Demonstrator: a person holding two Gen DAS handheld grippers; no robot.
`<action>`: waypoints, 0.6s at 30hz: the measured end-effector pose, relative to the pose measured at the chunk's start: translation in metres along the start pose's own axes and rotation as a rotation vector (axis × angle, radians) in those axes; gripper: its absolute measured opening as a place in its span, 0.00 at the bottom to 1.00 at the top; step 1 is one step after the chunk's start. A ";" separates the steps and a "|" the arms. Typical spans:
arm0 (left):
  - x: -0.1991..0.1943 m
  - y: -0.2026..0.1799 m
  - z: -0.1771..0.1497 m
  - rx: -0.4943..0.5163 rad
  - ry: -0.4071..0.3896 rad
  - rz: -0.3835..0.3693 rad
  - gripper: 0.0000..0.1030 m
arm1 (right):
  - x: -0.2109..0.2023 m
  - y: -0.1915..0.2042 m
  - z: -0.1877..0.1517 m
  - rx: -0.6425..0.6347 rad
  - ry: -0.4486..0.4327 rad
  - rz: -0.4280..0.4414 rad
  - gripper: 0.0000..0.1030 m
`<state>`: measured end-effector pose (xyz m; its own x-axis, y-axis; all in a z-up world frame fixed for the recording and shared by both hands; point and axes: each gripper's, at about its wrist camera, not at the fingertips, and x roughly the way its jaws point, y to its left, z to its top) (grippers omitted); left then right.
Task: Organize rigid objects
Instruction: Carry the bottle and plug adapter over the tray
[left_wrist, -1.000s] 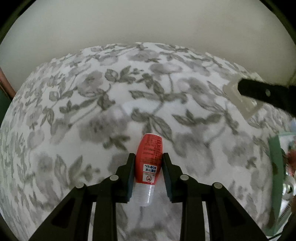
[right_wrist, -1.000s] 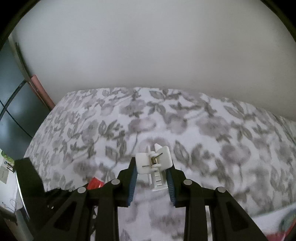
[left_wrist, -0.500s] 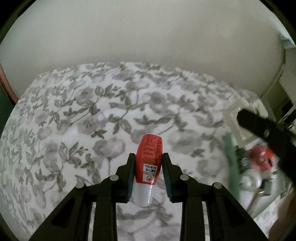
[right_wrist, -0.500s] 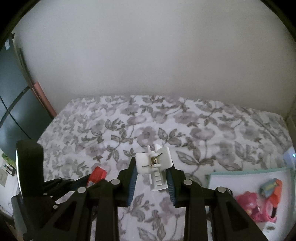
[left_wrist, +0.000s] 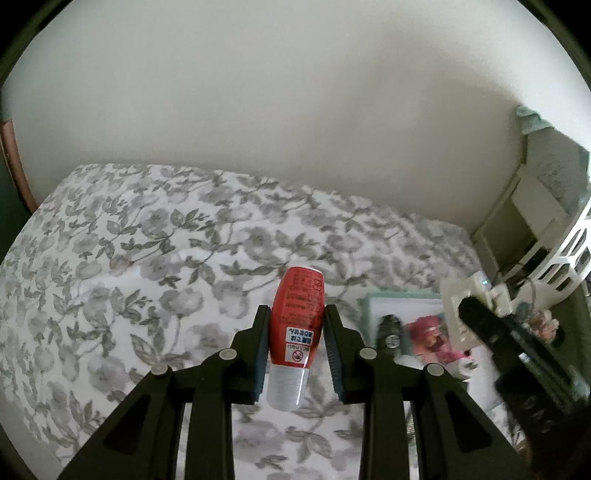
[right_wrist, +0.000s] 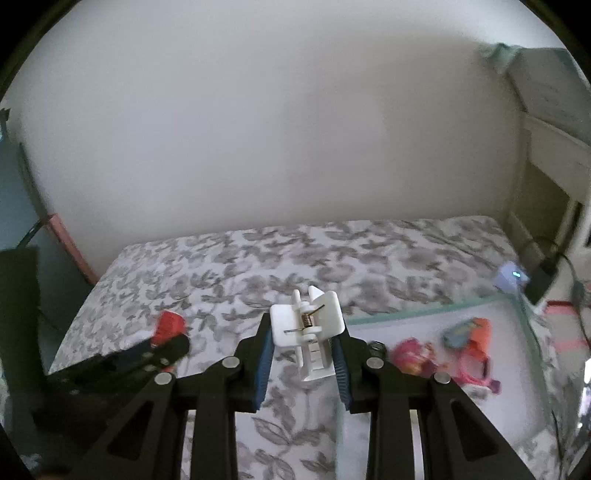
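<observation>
My left gripper (left_wrist: 295, 334) is shut on a small red bottle (left_wrist: 298, 317) with a clear cap, held above the floral bedspread (left_wrist: 147, 266). In the right wrist view my right gripper (right_wrist: 304, 343) is shut on a white spring clip (right_wrist: 308, 332). The left gripper (right_wrist: 168, 341) with the red bottle (right_wrist: 169, 325) shows at the lower left of that view. In the left wrist view the right gripper's black body (left_wrist: 517, 343) carries the white clip (left_wrist: 456, 295) at the right. A tray with a pale green rim (right_wrist: 417, 310) lies on the bed to the right, holding pink and orange toys (right_wrist: 469, 343).
A plain wall backs the bed. White shelving (right_wrist: 554, 155) stands at the right, with a white lattice basket (left_wrist: 569, 247) and a small lit device (right_wrist: 511, 275) near the bed's far right corner. A dark panel (right_wrist: 14, 229) lies left of the bed.
Both grippers have risen and swung right with their objects still held. The bed has dropped lower in view, and the tray with toys has come into sight.
</observation>
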<state>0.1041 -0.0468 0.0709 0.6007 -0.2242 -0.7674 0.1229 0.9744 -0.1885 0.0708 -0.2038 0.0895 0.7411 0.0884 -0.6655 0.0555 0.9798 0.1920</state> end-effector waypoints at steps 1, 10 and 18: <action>-0.001 -0.003 -0.001 -0.006 0.000 -0.014 0.29 | -0.003 -0.004 -0.001 0.008 -0.002 -0.010 0.31; -0.003 -0.041 -0.005 -0.036 -0.024 -0.089 0.29 | -0.013 -0.046 -0.020 0.062 0.008 -0.070 0.31; 0.016 -0.072 -0.005 -0.038 0.007 -0.094 0.29 | 0.000 -0.082 -0.026 0.132 0.077 -0.094 0.31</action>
<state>0.1012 -0.1210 0.0693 0.5822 -0.3153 -0.7494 0.1488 0.9475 -0.2830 0.0493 -0.2797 0.0546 0.6756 0.0164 -0.7371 0.2129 0.9528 0.2164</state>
